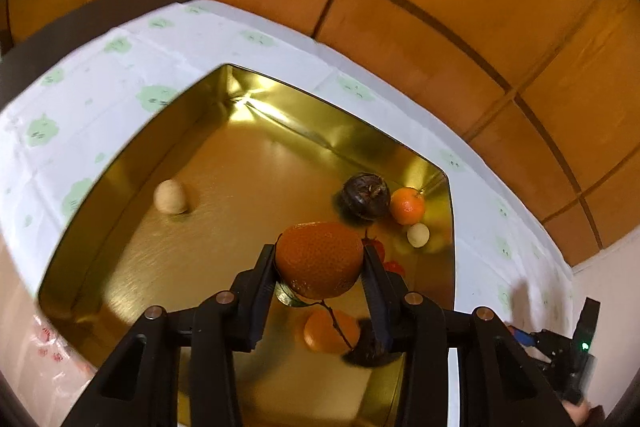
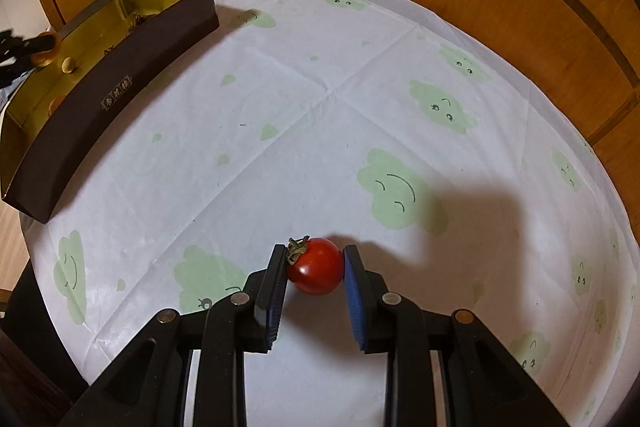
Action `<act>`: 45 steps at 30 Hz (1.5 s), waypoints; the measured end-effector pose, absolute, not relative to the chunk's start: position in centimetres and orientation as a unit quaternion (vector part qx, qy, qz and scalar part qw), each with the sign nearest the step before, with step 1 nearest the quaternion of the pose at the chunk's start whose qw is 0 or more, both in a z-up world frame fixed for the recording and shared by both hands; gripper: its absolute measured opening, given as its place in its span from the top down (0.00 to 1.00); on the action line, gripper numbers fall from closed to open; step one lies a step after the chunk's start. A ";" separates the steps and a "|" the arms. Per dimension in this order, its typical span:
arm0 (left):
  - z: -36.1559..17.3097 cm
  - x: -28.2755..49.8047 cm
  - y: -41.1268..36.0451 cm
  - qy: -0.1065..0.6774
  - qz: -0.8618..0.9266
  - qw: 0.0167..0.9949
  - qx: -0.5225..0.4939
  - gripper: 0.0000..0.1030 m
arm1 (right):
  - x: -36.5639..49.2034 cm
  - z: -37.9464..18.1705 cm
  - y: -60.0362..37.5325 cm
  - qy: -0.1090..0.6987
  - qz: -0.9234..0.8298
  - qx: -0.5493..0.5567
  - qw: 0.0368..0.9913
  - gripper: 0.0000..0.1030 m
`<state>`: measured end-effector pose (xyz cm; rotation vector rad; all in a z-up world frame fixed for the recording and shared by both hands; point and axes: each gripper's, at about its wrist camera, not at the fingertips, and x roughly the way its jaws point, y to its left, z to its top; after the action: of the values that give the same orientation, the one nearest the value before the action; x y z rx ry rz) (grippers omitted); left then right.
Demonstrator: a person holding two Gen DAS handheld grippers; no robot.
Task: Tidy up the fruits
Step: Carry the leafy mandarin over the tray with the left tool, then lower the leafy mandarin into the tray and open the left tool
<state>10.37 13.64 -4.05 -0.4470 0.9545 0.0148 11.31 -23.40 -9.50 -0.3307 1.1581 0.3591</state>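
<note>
The left gripper (image 1: 320, 259) is clamped on a large orange (image 1: 319, 259), one finger pressed to each side of it, and holds it above the gold floor of the box (image 1: 120, 227), near the box's right side. The orange is roundish with no clear long axis; a thin stem with a green leaf hangs from its underside, pointing down toward the near edge. Its reflection shows in the shiny floor below.

Farther in, by the right wall of the box, a dark round fruit (image 1: 366, 195) sits touching a small orange (image 1: 407, 205), with a small pale ball (image 1: 418, 235) just beside them on the near side. Something red (image 1: 380, 251) lies partly hidden behind the right finger; what it is cannot be told. Another pale ball (image 1: 171, 196) rests well apart, toward the left wall.

The right gripper (image 2: 315, 265) grips a red tomato (image 2: 316, 265) between its blue-padded fingers, low over the white tablecloth (image 2: 320, 99) printed with green smiling clouds. The tomato is nearly round; its dried green calyx points up and to the left, against the left finger. The dark-sided box (image 2: 120, 83) stands far to the left on the cloth, well apart from the tomato.
</note>
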 end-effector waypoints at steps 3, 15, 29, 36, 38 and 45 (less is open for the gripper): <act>-4.8 12.2 13.3 0.467 0.009 0.860 -0.207 0.59 | 11.4 -9.5 -23.4 0.542 0.169 -0.153 0.809 0.73; -7.6 15.8 11.3 0.502 0.010 0.845 -0.184 0.57 | 11.5 -9.6 -23.5 0.542 0.172 -0.151 0.808 0.73; -4.2 11.9 11.9 0.438 0.055 0.881 -0.169 0.39 | 11.6 -9.5 -23.5 0.553 0.179 -0.132 0.803 0.72; -3.2 7.7 10.3 0.410 0.060 0.903 -0.114 0.39 | 11.6 -9.3 -23.4 0.553 0.189 -0.117 0.803 0.72; -3.1 6.6 9.5 0.404 0.052 0.908 -0.100 0.39 | 11.6 -9.2 -23.4 0.552 0.191 -0.114 0.804 0.72; -3.4 4.2 7.0 0.405 0.025 0.910 -0.083 0.35 | 11.7 -9.2 -23.6 0.550 0.188 -0.112 0.806 0.72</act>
<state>4.24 7.04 -3.37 -0.1703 0.8352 0.0520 11.73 -23.57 -9.18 -0.2405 1.1775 0.4017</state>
